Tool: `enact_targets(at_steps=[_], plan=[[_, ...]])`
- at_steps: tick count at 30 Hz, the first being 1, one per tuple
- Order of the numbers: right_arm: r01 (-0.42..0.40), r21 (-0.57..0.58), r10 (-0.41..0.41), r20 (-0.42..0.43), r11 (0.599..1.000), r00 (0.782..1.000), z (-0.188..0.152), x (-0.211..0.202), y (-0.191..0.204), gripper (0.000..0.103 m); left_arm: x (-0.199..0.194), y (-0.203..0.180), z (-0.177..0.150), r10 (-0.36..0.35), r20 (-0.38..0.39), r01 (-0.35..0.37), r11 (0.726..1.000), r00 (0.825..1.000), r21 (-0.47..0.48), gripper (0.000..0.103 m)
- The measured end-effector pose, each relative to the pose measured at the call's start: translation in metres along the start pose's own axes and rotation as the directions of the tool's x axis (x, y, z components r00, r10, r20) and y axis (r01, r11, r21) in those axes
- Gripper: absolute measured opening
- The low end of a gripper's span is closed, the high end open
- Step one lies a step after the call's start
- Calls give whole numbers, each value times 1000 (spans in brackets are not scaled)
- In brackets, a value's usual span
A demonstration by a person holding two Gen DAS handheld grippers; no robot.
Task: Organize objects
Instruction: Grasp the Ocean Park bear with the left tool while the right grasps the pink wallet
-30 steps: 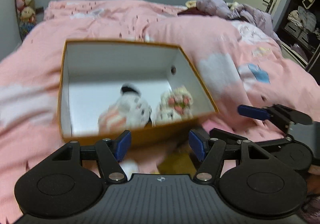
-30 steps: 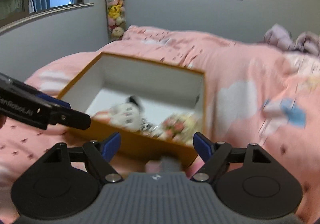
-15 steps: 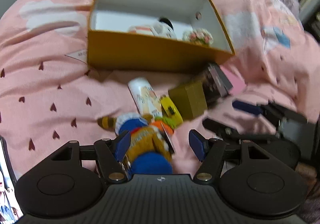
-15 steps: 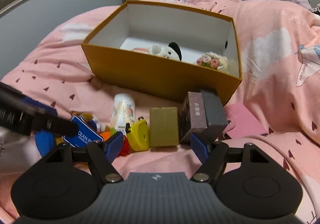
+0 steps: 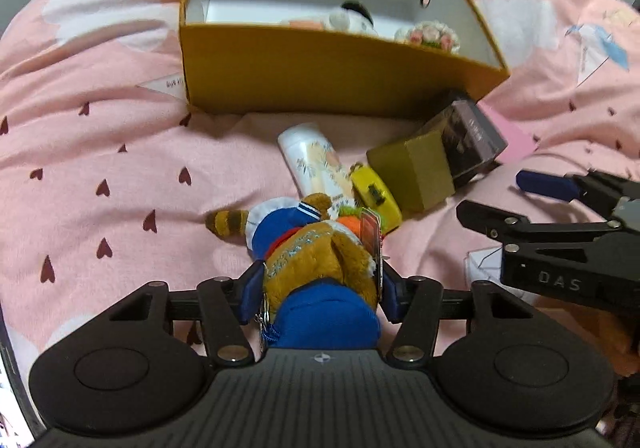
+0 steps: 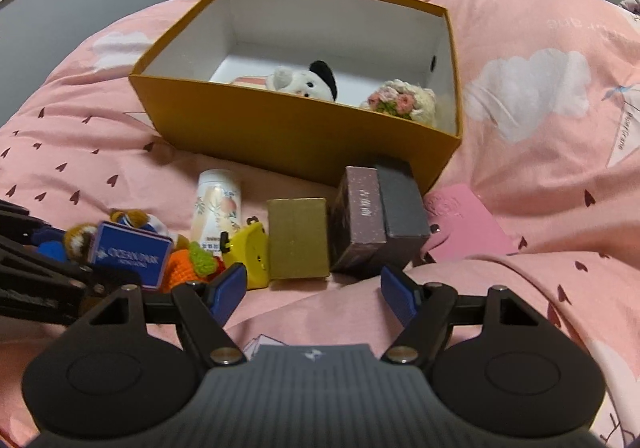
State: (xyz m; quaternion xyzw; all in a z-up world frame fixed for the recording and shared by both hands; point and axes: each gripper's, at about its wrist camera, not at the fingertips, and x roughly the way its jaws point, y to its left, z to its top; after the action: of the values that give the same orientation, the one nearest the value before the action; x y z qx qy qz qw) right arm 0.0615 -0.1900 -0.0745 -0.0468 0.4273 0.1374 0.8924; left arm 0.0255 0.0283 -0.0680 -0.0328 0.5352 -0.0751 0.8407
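A brown plush (image 5: 320, 260) in blue clothes with a striped tail lies on the pink duvet (image 5: 100, 151), a blue tag (image 6: 130, 254) on it reading OCEAN PARK. Just beyond it lie a white can (image 5: 316, 163) on its side, a yellow toy (image 5: 376, 193), a gold box (image 5: 416, 171) and a dark box (image 5: 472, 137), with a pink card (image 6: 468, 226) beside that last one. Behind them stands an open orange box (image 6: 304, 135) with white walls, holding a white plush (image 6: 304, 81) and a knitted bouquet (image 6: 404, 101). The row of small things sits between the grippers and the orange box. The left gripper (image 5: 320, 286) is closing, its blue pads (image 5: 252, 284) at both flanks of the plush and seemingly touching it. The right gripper (image 6: 312, 290) hangs wide apart over bare duvet, near the gold box, gripping nothing.
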Motion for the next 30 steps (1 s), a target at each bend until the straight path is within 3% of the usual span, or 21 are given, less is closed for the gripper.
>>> enact_targets(at_steps=[5,9,15,24,30], plan=[[18,6,-18,22,1000,1000,7,-1,-6,74,-27,1,5,-41,104,41,999,994,-3,64],[39,12,-40,44,999,998,17,-2,-12,70,-47,1,12,-59,229,60,998,972,2,64],[79,23,-80,58,997,995,34,8,-25,69,-25,-2,28,-32,288,29,999,957,15,64],[80,111,-83,26,991,996,41,26,-55,58,25,6,21,-11,115,17,999,993,-43,66],[79,146,-80,2,986,997,40,36,-64,56,26,14,19,-19,72,25,996,997,-85,67]])
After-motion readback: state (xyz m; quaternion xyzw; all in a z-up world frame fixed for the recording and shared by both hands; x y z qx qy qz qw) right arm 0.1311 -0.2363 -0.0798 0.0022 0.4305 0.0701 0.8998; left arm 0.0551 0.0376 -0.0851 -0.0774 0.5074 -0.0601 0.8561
